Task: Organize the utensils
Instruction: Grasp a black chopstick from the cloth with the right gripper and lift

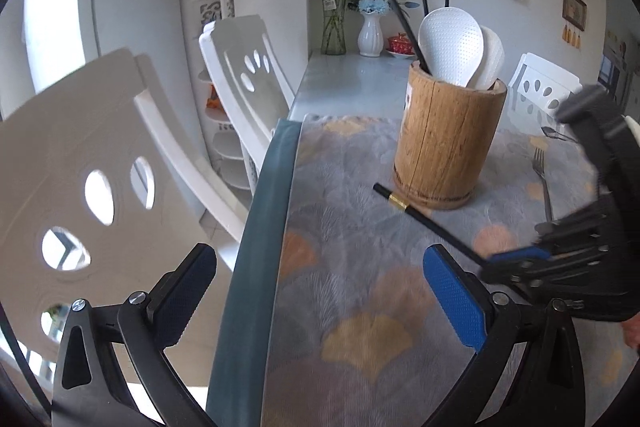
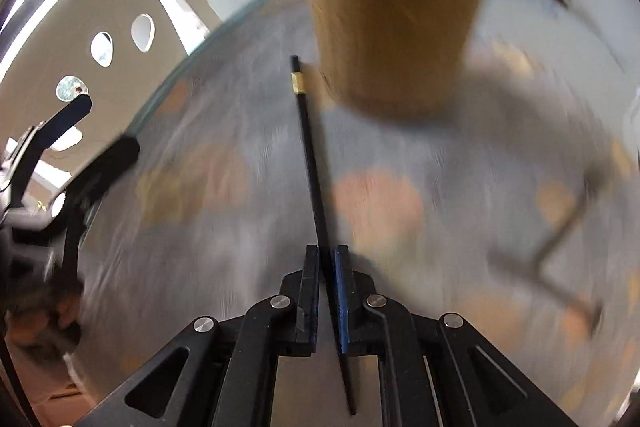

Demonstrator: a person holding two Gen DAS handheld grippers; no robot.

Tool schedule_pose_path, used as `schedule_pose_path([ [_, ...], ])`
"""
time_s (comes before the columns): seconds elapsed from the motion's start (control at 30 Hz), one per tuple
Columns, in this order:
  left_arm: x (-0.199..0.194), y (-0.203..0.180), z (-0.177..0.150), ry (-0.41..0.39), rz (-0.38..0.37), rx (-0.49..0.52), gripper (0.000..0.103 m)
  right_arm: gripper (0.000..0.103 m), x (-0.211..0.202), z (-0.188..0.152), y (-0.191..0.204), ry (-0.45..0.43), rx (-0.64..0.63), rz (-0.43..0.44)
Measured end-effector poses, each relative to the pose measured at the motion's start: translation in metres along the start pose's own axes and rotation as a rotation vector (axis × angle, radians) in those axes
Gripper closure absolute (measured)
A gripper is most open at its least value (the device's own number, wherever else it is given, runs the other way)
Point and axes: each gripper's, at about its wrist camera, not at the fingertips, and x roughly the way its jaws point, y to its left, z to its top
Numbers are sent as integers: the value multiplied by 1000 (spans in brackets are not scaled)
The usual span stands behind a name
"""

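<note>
Jaws: your right gripper [image 2: 327,259] clenched on chopstick [image 2: 310,147], left gripper [image 1: 320,291] released. Thin grip near one end; it may swivel and miss the holder [image 2: 394,15].

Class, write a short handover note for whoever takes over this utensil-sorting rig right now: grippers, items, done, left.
Left gripper: open, empty, at the table's edge.
Right gripper: shut on the black chopstick, whose gold-banded end lies beside the wooden holder.
Done: two white rice paddles and some chopsticks stand in the holder.
Left: put this chopstick in; the fork and a spoon lie on the cloth.
</note>
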Motion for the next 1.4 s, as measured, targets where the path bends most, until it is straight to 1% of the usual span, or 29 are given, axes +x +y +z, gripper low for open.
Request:
schedule_pose_path([
  [0.07, 1, -3, 4, -7, 5, 19, 0, 96, 4, 9, 2, -31, -36, -9],
  [0.13, 4, -5, 7, -5, 13, 32, 0, 96, 8, 17, 3, -42, -56, -12],
  [0.23, 7, -7, 11, -7, 16, 35, 0, 98, 5, 10, 2, -48, -79, -3],
  [0.3, 12, -10, 17, -10, 9, 33, 0, 98, -3, -7, -7, -27, -35, 17],
  [0.37, 17, -15, 23, -24, -3, 34, 0, 97, -19, -27, -20, -8, 18, 10],
  [0.43, 29, -25, 32, -43, -36, 42, 0, 98, -40, -53, -35, -6, 100, -13],
  [0.53, 54, -47, 43, -34, -91, 53, 0, 98, -63, -79, -65, -11, 233, -5],
  [0.6, 69, -62, 49, -39, -124, 58, 0, 98, -65, -88, -77, -9, 294, -36],
  [0.63, 74, -68, 51, -32, -147, 56, 0, 98, -64, -91, -83, -11, 318, -33],
  [0.7, 81, -78, 56, -28, -183, 45, 0, 98, -57, -88, -92, 1, 337, 4],
  [0.73, 83, -83, 58, -34, -185, 44, 0, 98, -51, -85, -95, 14, 337, 23],
  [0.77, 85, -87, 60, -38, -179, 45, 0, 98, -42, -80, -94, 31, 327, 33],
  [0.83, 89, -93, 63, -42, -165, 41, 0, 98, -29, -70, -89, 71, 286, 4],
  [0.9, 92, -96, 66, -48, -157, 30, 0, 98, -23, -61, -91, 66, 262, -18],
  [1.0, 96, -99, 68, -58, -135, 0, 0, 97, -12, -42, -98, 52, 254, 7],
  [1.07, 97, -100, 68, -55, -123, -5, 0, 96, 2, -29, -99, 64, 239, 49],
  [1.1, 97, -100, 68, -56, -120, -3, 0, 97, 8, -25, -97, 57, 225, 45],
  [1.13, 96, -101, 68, -59, -115, -1, 0, 97, 8, -23, -96, 26, 207, 33],
  [1.2, 95, -101, 68, -64, -102, 6, 0, 97, 10, -23, -98, 18, 218, 41],
  [1.27, 94, -103, 67, -69, -91, 14, 0, 97, 9, -27, -105, -3, 277, 98],
  [1.33, 94, -104, 68, -72, -87, 15, 0, 97, 0, -35, -116, -55, 321, 196],
  [1.37, 95, -104, 68, -71, -87, 14, 0, 97, -7, -38, -119, -88, 321, 217],
  [1.4, 95, -104, 68, -71, -89, 13, 0, 97, -14, -39, -119, -120, 310, 214],
])
